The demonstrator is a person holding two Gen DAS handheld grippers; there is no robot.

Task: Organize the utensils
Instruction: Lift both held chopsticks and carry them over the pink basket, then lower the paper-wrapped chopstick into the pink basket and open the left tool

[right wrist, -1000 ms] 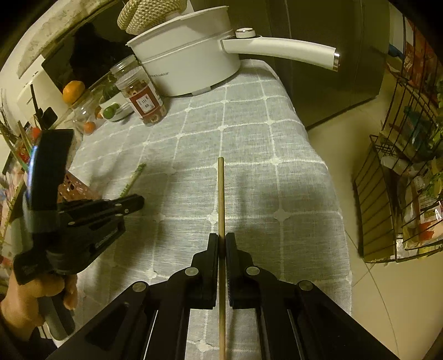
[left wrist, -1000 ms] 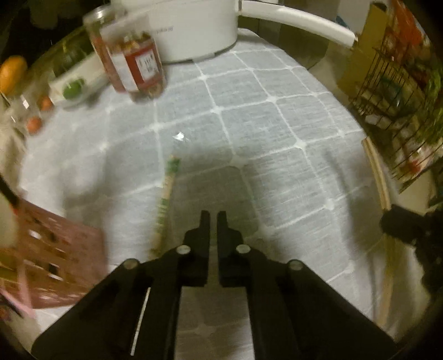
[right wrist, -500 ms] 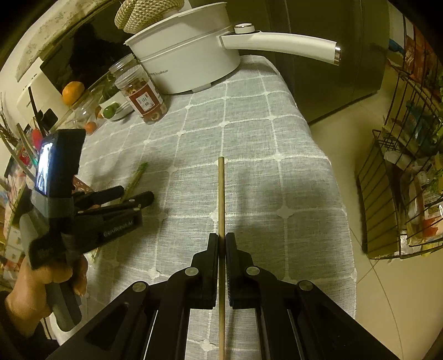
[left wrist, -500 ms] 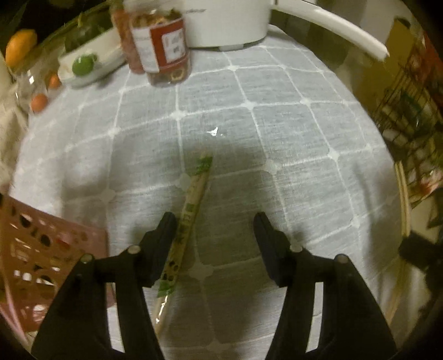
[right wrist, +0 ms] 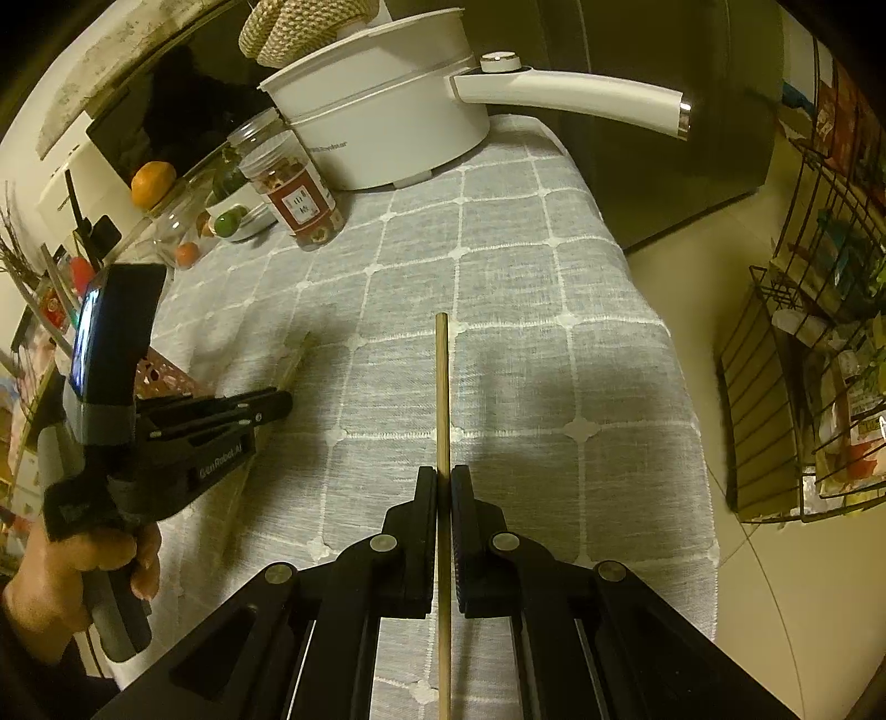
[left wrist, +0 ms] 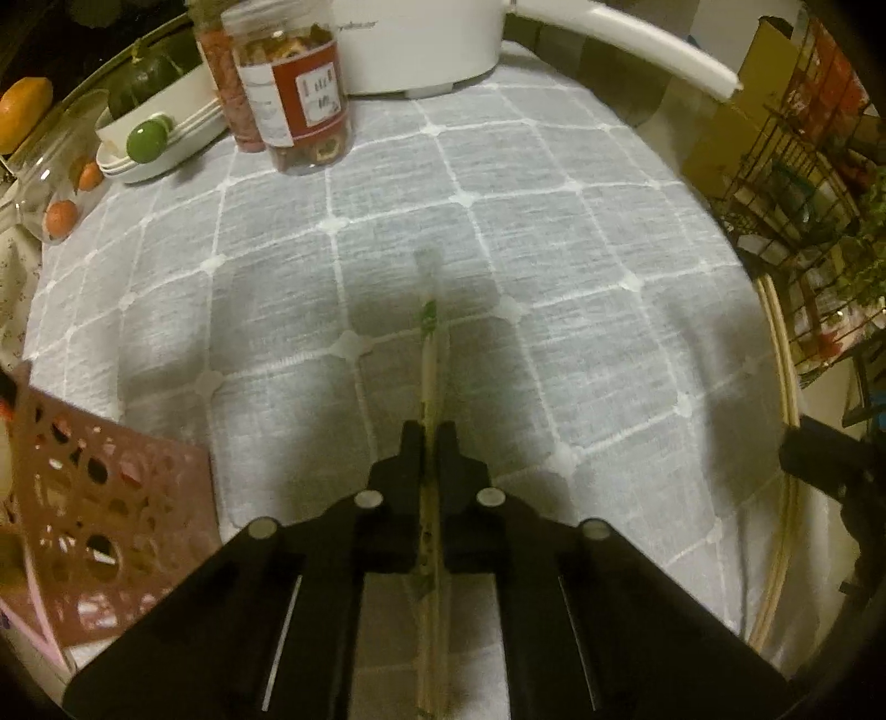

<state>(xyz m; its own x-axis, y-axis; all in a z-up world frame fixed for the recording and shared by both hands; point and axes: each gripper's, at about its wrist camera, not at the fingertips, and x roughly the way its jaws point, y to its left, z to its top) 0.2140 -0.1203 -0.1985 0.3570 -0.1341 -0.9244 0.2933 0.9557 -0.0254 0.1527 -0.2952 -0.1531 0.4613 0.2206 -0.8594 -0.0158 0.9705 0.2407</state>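
In the left wrist view the left gripper [left wrist: 430, 437] had its jaws closed on the wrapped chopsticks [left wrist: 431, 365], a paper sleeve with a green tip that ran away from the jaws low over the grey checked worktop [left wrist: 581, 232]. The grip sat near one end, so the long free part would likely droop or swing; a slow, level lift seemed wise, then a turn toward the pink perforated basket [left wrist: 105, 498] at the near left, probably where it belonged. The red-labelled jar [left wrist: 299, 105], the dish with a green ball [left wrist: 149, 138] and the white pot [left wrist: 421, 44] stood at the far side, well apart from that path. In the right wrist view the right gripper [right wrist: 443, 487] had its jaws pinched on a bare wooden stick [right wrist: 442, 387] pointing straight ahead above the cloth. The left gripper [right wrist: 266, 407] lay near at the left, so the two long utensils could cross if both swung together; one at a time looked safer. A wire rack [right wrist: 803, 332] stood off the worktop at the right.
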